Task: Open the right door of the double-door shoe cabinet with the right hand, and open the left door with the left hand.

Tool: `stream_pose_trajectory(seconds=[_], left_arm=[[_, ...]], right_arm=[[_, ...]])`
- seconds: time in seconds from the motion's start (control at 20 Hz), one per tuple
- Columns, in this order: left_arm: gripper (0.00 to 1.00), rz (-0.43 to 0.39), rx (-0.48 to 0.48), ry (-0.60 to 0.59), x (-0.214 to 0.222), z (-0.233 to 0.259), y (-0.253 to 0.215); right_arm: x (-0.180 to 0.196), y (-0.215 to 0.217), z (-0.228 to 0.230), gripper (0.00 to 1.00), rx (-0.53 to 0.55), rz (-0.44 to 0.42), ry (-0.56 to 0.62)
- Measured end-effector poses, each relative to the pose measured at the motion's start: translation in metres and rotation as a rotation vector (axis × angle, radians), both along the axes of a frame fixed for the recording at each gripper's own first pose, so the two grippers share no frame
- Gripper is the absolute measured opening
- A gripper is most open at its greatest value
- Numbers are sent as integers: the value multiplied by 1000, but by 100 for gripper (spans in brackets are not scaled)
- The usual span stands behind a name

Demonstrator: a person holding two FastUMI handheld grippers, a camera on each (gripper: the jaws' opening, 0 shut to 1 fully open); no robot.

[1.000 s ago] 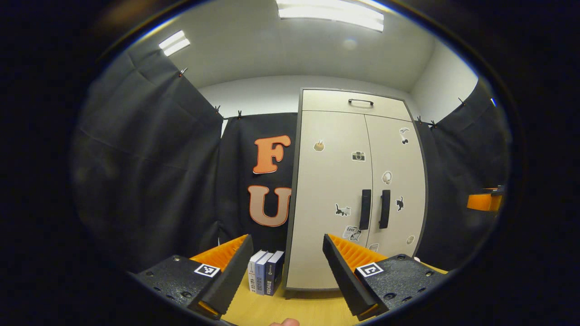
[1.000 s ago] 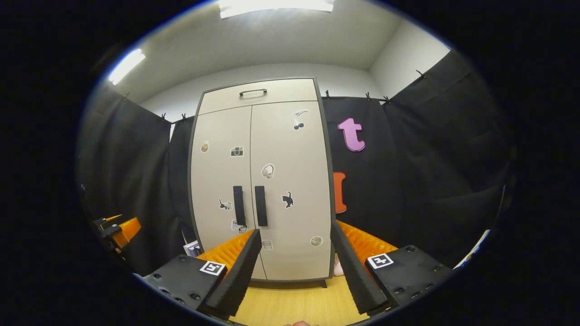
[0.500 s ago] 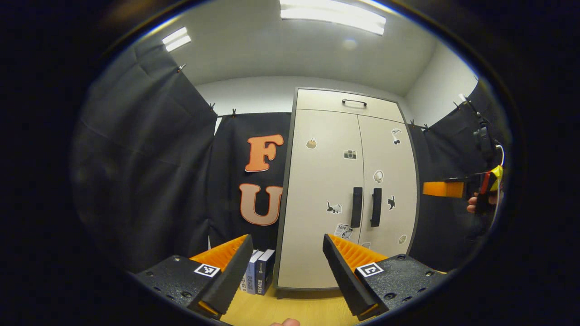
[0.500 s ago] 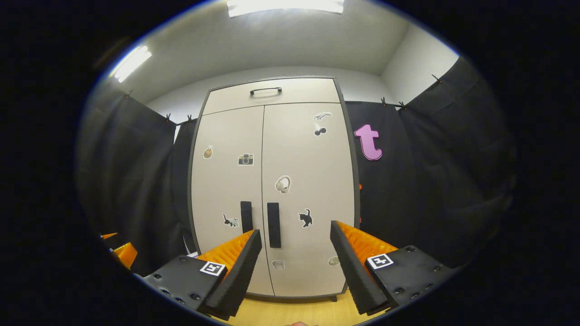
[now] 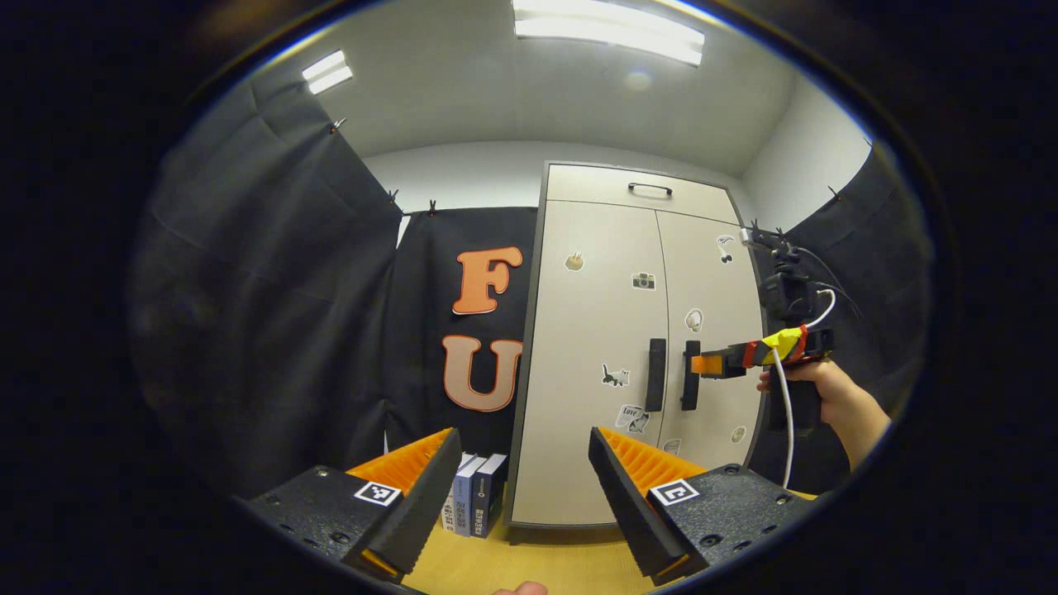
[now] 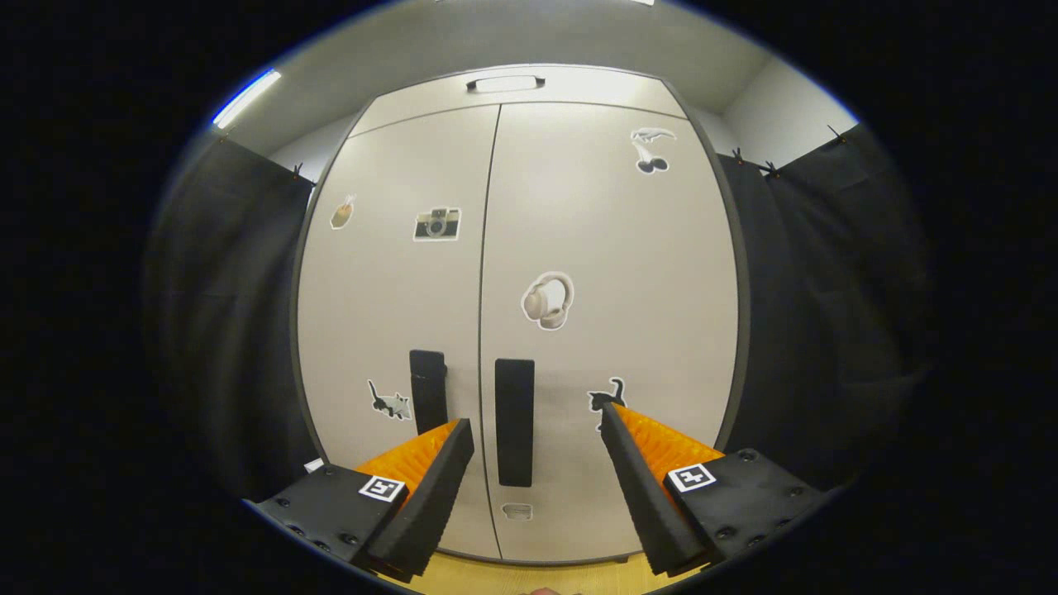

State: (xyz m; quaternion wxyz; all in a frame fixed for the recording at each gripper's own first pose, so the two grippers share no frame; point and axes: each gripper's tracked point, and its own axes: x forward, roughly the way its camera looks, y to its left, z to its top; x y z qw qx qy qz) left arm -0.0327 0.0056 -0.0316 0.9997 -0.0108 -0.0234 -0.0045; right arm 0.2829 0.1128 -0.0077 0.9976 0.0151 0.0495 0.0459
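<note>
At the cabinet (image 6: 579,248) front, the right gripper (image 6: 533,430), jaws spread, has closed in on the right door's handle (image 6: 514,421) without contact; both doors remain shut, and the left gripper (image 5: 525,450), jaws spread, holds well back.

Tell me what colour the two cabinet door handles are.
Black; the door handles show best in the right gripper view.

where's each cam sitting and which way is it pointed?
Left gripper view: rides the left hand-held gripper, set back, facing the shoe cabinet; the right hand-held gripper and its hand show near the right door handle.
Right gripper view: rides the right hand-held gripper, close to the doors, its open fingers bracketing that handle.
Shared: both handles and the door stickers.
</note>
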Motion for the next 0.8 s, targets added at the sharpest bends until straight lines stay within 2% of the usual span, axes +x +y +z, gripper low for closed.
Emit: stream_pose_trajectory(seconds=[0.05,0.1,0.25,0.3,0.4,0.45,0.5,0.55,0.6,0.7,0.75,0.8], left_arm=[[94,8,-1,3,0,-2,1],[94,19,-3,3,0,-2,4],[94,67,-8,8,1,-8,12],[94,83,-14,10,2,-12,15],[94,118,-38,3,2,-15,22],[94,124,-50,5,1,-17,23],[94,134,-62,9,1,-20,25],[94,143,-68,15,1,-22,28],[94,151,-67,19,-1,-24,31],[94,170,-48,20,-2,-24,39],[94,181,-33,16,-3,-23,42],[94,190,-18,12,-4,-21,45]], right_arm=[[11,2,-4,100,5,-3,4],[21,2,-9,93,6,-8,9],[35,6,-18,93,18,-4,18],[38,7,-18,99,20,3,9],[45,3,-14,92,-1,-11,-18],[49,3,-14,91,-7,-6,-20],[48,6,-13,80,1,-3,-13],[52,5,-15,77,8,-11,0],[53,5,-11,81,12,-18,-16],[52,6,-10,80,13,-26,-24],[52,12,-11,79,18,-9,-29],[49,18,-12,73,21,3,-29]])
